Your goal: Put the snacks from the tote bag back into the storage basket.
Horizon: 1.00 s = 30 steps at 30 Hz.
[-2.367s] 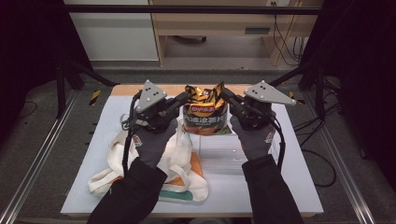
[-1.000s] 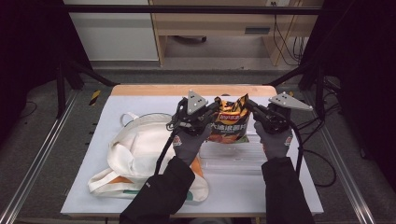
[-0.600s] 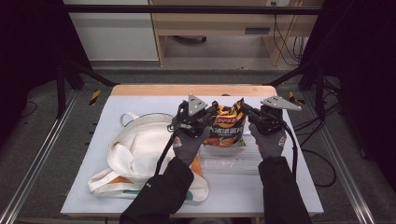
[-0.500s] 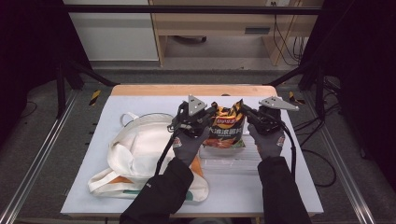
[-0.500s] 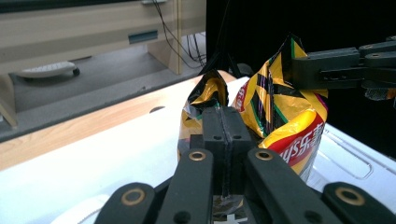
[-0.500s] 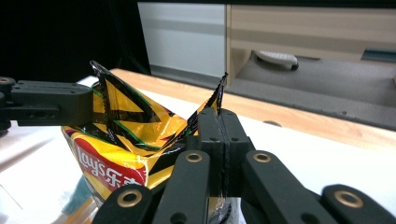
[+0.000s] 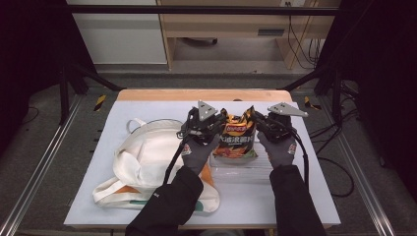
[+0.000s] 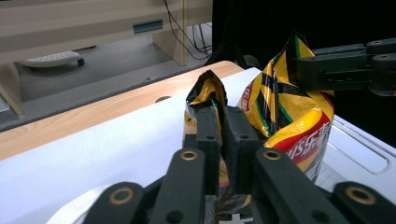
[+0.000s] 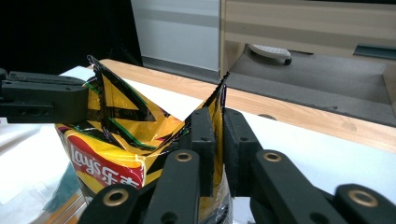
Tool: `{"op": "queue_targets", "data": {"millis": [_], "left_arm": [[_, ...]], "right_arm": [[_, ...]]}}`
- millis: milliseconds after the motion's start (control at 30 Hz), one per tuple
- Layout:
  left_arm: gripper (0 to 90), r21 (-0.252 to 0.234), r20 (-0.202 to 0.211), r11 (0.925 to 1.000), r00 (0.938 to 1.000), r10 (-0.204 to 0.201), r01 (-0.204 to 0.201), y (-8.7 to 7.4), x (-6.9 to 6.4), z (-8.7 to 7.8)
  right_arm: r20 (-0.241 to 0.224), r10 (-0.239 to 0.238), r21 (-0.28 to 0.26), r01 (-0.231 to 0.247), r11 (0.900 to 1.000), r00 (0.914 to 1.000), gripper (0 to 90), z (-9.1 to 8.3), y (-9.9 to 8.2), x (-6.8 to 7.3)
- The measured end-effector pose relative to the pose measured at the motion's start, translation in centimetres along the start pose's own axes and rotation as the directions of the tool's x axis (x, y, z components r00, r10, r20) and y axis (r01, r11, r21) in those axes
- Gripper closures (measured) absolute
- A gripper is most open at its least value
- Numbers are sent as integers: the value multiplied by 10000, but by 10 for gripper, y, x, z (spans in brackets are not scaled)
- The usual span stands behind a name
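A yellow, red and black chip bag point(image 7: 236, 140) stands upright on the table's right half, its top pulled open. My left gripper point(image 7: 221, 125) has the bag's left top corner between its jaws; my right gripper point(image 7: 255, 120) has the right top corner. In the left gripper view the jaws point(image 8: 223, 121) sit nearly together with foil point(image 8: 289, 116) between them, and the right gripper point(image 8: 336, 70) grips the far corner. In the right gripper view the foil edge point(image 9: 121, 135) runs between the jaws point(image 9: 218, 126). Both pairs of jaws have just been opening slightly, and the foil stays between them.
A white cloth tote bag point(image 7: 147, 162) lies flat on the left half of the white table mat point(image 7: 305, 196). A clear plastic tray point(image 7: 246, 169) lies under and in front of the chip bag. A wooden strip point(image 7: 162, 94) edges the far side.
Both grippers carried the chip bag from above the tote bag to the right, then lowered it toward the clear tray. In the last half second they barely moved.
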State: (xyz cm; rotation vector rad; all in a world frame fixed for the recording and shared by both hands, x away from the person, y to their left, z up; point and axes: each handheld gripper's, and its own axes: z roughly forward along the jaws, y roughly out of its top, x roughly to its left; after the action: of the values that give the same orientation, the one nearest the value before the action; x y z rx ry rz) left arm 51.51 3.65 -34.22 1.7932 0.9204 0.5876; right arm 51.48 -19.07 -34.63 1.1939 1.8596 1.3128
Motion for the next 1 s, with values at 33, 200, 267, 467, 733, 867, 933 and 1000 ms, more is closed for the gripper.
{"op": "queue_targets", "data": {"millis": [33,200,267,467,733,867,933,1000], "left_arm": [[815,-21,-27,10000,10000,-22,22,0,0,0],[716,-188,-72,9998,10000,40,-41,1,2,-7],[678,-211,-114,9997,9999,72,-74,1,3,-10],[607,-306,151,9995,9999,8,-3,-1,11,-23],[542,-310,359,9992,9990,268,-257,-9,25,-46],[511,-236,365,9989,9985,407,-399,-16,34,-59],[492,-184,329,9987,9983,482,-476,-20,39,-66],[475,-154,302,9987,9983,499,-494,-25,44,-73]], "right_arm": [[21,-47,-34,47,10000,10000,813,0,0,0],[112,-163,-449,168,9989,9998,692,-1,1,1],[180,-223,-768,236,9968,9996,618,-4,3,1],[207,-155,-1360,181,9905,9997,496,-13,8,2],[83,-174,-1482,184,9888,9998,404,-17,10,5],[-3,-214,-1385,212,9901,9998,367,-20,10,9],[-37,-221,-1351,214,9906,9997,351,-23,10,9],[-44,-195,-1343,187,9908,9998,340,-25,10,10]]}}
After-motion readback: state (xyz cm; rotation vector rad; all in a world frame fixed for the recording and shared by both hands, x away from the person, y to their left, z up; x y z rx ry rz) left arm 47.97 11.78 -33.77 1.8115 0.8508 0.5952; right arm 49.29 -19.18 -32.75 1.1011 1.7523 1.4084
